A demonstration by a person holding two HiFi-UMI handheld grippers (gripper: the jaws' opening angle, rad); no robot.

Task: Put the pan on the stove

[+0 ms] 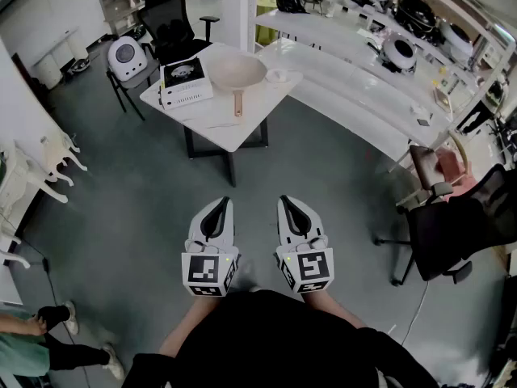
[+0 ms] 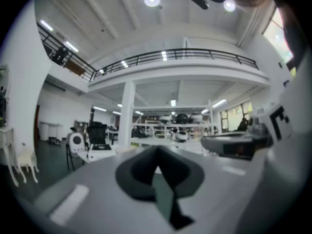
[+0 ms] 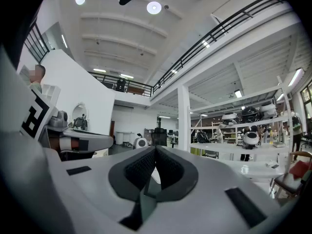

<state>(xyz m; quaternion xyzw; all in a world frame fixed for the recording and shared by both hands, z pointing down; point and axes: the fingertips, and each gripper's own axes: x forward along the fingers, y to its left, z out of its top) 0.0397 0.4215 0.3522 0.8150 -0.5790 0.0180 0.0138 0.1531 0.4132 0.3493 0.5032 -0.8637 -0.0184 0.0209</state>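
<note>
So the white tabletop [image 1: 242, 136] is the anchor here. It's out ahead across the floor, with one corner pointing back at the person. On its left part is a boxy black-topped unit [image 1: 186, 83] that I'm taking to be the stove (could be just its carton, hard to say). The pan [image 1: 237, 71] sits mid-tabletop just beside that unit, bowl on the far side. Its wooden handle [image 1: 238, 103] runs straight back toward the near corner, so the long axis goes far-to-near. The left gripper [image 1: 218, 208] and right gripper [image 1: 289, 208] both hang well short of the tabletop, jaws clenched on nothing. The handle lines up between them, a bit closer to the left one. I'd guess whichever goes needs a straight-ahead reach.
</note>
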